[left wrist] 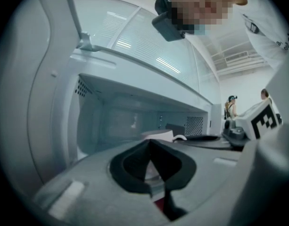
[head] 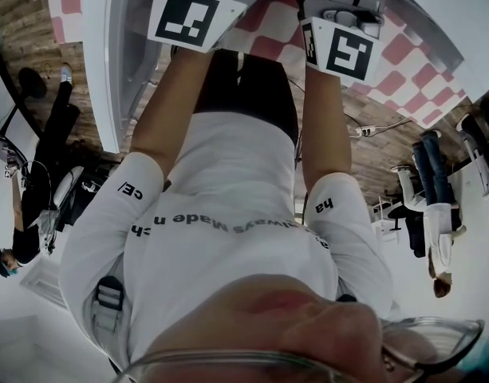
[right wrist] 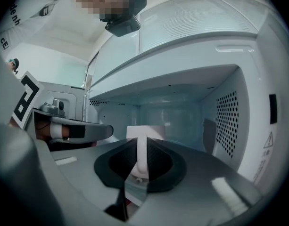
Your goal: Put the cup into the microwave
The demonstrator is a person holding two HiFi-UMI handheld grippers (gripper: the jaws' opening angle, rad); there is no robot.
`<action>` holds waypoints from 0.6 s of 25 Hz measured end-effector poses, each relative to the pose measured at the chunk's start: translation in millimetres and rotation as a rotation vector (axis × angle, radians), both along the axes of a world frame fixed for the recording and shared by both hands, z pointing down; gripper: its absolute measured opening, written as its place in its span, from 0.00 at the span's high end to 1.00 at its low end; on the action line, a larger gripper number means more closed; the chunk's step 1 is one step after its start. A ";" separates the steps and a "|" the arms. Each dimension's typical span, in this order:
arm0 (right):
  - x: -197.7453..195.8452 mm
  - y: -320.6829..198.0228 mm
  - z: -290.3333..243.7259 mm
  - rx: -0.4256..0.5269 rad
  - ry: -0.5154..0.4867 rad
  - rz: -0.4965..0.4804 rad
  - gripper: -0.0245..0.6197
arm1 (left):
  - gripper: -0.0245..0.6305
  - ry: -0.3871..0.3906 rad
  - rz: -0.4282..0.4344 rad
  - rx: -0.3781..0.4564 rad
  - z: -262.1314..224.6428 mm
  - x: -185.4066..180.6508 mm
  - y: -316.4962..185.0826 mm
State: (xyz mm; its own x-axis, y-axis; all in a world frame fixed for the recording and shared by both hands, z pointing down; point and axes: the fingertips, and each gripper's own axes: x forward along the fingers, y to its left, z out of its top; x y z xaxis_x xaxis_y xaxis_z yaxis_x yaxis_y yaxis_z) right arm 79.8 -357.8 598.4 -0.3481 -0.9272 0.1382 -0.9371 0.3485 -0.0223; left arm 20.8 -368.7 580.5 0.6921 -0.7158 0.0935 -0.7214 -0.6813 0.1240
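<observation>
At the microwave [right wrist: 182,79], right gripper [right wrist: 140,154] jaws hold the cup [right wrist: 152,132]; left gripper [left wrist: 150,147] jaws together.

Your boxy white microwave oven [right wrist: 182,65] has a smooth, glossy painted cavity, and its right wall looks like perforated sheet metal. The white cylindrical cup [right wrist: 144,132] looks like glazed ceramic, smooth and shiny. Your right gripper [right wrist: 137,171] and left gripper [left wrist: 151,173] have matt grey plastic shells with dull black rubbery pads [right wrist: 158,166]. The brown plank floor [head: 21,18] looks like grainy wood. Your white cloth shirt [head: 228,182] is matt.
</observation>
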 end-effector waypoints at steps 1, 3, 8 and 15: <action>0.1 0.2 0.8 0.002 0.001 -0.001 0.90 | 0.96 -0.002 0.000 0.000 0.7 -0.3 0.2; 0.5 0.4 1.6 0.006 0.001 0.000 0.90 | 0.96 -0.006 0.001 -0.003 2.6 -1.2 0.6; -0.2 3.0 3.9 0.009 0.007 0.003 0.90 | 0.96 -0.011 0.002 -0.004 2.6 -2.2 2.4; 3.9 10.2 13.8 -0.013 0.020 0.013 0.90 | 0.96 -0.025 0.005 -0.001 2.9 -2.2 8.3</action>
